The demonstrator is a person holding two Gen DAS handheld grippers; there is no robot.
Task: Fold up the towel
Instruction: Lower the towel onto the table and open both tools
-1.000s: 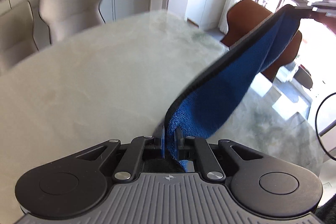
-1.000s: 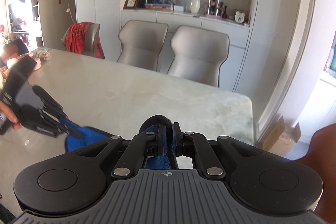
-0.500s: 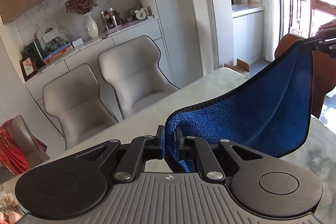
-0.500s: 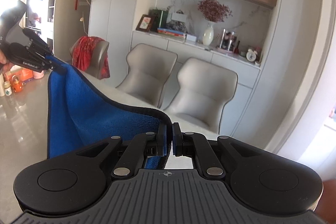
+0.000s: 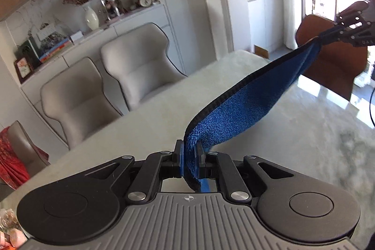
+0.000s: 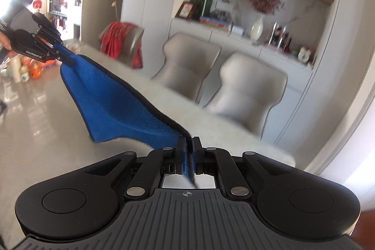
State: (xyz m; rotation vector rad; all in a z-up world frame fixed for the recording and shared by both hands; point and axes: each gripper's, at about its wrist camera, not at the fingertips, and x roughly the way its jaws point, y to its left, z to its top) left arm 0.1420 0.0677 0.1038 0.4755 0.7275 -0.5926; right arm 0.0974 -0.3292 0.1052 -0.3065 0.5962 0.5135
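A blue towel [image 5: 246,107] with a black hem hangs stretched in the air between my two grippers, above the pale marble table [image 5: 145,123]. My left gripper [image 5: 189,149] is shut on one corner of it. My right gripper [image 6: 188,144] is shut on the other corner. In the left wrist view the right gripper [image 5: 328,35] shows at the far right, pinching the towel's end. In the right wrist view the left gripper [image 6: 66,59] shows at the far left, with the towel [image 6: 112,104] sagging below it toward the table [image 6: 58,156].
Two beige chairs [image 5: 105,86] stand at the table's far side, a brown chair [image 5: 332,67] at its right end. A chair with red cloth [image 6: 121,43] and small bottles [image 6: 21,69] sit at the table's left end. A sideboard with a vase [image 6: 256,27] lines the wall.
Both grippers have tilted down and lowered with the towel, so the table fills more of each view. The towel is pulled straighter between them and hangs closer to the tabletop.
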